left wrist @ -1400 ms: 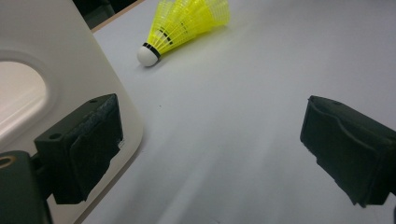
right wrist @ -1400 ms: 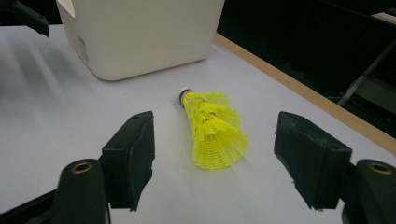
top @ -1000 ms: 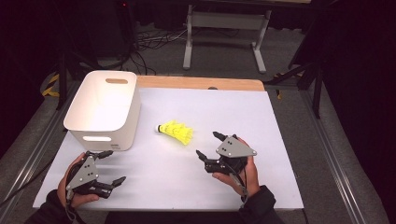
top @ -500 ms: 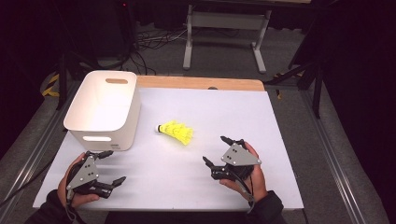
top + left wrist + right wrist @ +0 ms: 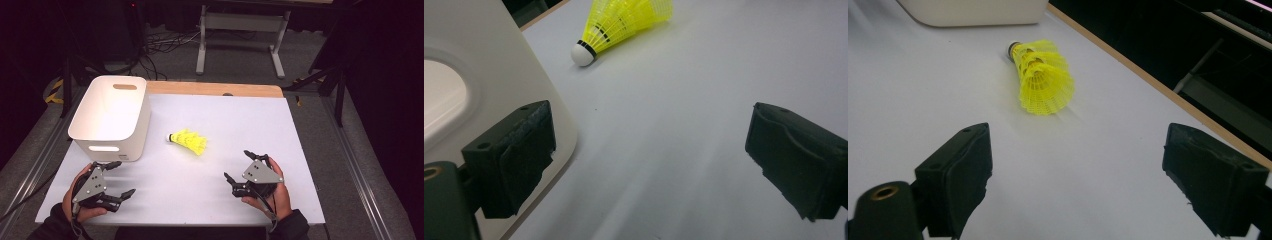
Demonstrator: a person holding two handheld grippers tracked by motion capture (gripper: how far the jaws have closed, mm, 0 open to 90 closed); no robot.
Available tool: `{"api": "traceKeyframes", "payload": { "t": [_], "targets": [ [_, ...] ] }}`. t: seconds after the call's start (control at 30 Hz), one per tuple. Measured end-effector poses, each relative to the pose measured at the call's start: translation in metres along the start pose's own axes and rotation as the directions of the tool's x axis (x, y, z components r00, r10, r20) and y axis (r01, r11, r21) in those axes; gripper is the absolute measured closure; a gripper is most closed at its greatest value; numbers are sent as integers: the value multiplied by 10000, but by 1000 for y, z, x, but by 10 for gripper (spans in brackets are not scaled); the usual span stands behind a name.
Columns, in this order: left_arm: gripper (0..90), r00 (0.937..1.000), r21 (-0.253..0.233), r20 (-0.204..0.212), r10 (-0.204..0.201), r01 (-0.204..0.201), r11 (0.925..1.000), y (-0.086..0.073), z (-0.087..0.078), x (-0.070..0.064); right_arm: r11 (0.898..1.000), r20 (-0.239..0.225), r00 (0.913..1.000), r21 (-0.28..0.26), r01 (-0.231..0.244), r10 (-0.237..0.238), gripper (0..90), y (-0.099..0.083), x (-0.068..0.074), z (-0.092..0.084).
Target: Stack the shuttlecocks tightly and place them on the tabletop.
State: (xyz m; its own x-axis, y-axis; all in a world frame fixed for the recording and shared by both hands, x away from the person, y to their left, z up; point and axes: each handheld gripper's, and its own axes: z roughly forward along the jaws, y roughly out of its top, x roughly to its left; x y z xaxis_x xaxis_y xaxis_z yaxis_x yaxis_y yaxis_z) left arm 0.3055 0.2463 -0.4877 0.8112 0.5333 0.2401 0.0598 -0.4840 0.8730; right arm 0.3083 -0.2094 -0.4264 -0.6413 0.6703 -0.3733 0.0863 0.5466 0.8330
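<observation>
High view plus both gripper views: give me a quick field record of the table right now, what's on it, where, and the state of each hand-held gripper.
surface: white table
bin: white storage bin, upright, far left of the table
shuttlecock: yellow shuttlecock lying on its side right of the bin, apart from it, cork toward the bin
left hand-held gripper: open, holding nothing, just in front of the bin
right hand-held gripper: open, holding nothing, pointing toward the shuttlecock

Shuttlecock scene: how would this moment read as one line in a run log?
shuttlecock: lying on table, untouched | bin: upright, left of it | left gripper: open, near bin | right gripper: open, empty
</observation>
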Motion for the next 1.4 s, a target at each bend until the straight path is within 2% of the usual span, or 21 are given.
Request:
{"api": "traceKeyframes", "payload": {
  "t": [0.17,0.27,0.43,0.5,0.67,0.73,0.8,0.87,0.93,1.03,1.27,1.4],
  "targets": [
    [66,9999,20,-49,136,-136,9999,1,-1,0,9998,193,9998,150,105,-108,125,-10,2,1],
    [66,10000,28,-11,54,-54,10000,0,0,-1,9995,240,9994,187,255,-259,118,-17,3,1],
    [66,9998,68,-71,188,-187,9998,1,1,0,9998,289,9995,162,138,-143,118,-28,3,0],
    [65,10000,37,-22,62,-62,10000,1,1,0,9998,347,9993,153,113,-118,122,-31,2,-1],
    [65,9999,31,-79,133,-132,9999,0,1,1,9999,315,9994,55,-159,157,124,-38,-1,1],
    [65,9999,10,-81,77,-77,10000,0,0,2,9999,362,9993,154,-4,-1,122,-45,-1,1],
    [65,10000,-45,-63,14,-15,10000,0,0,2,9996,609,9981,263,43,-59,117,-50,-2,1],
    [65,10000,-28,-44,56,-56,10000,0,1,2,9991,528,9979,149,-387,379,112,-55,-6,0],
    [65,10000,-32,-3,26,-26,10000,0,2,2,9990,654,9970,111,-422,414,107,-56,-9,0],
    [64,9999,-9,-33,118,-118,9999,0,2,3,9988,621,9970,134,-475,466,94,-57,-10,0],
    [64,10000,-90,40,-68,69,9999,-1,2,3,9981,561,9966,73,-607,602,81,-53,-11,3],
    [64,10000,-34,23,-21,21,10000,-3,0,4,9970,464,9959,-65,-776,779,81,-50,-13,4]
  ]
}}
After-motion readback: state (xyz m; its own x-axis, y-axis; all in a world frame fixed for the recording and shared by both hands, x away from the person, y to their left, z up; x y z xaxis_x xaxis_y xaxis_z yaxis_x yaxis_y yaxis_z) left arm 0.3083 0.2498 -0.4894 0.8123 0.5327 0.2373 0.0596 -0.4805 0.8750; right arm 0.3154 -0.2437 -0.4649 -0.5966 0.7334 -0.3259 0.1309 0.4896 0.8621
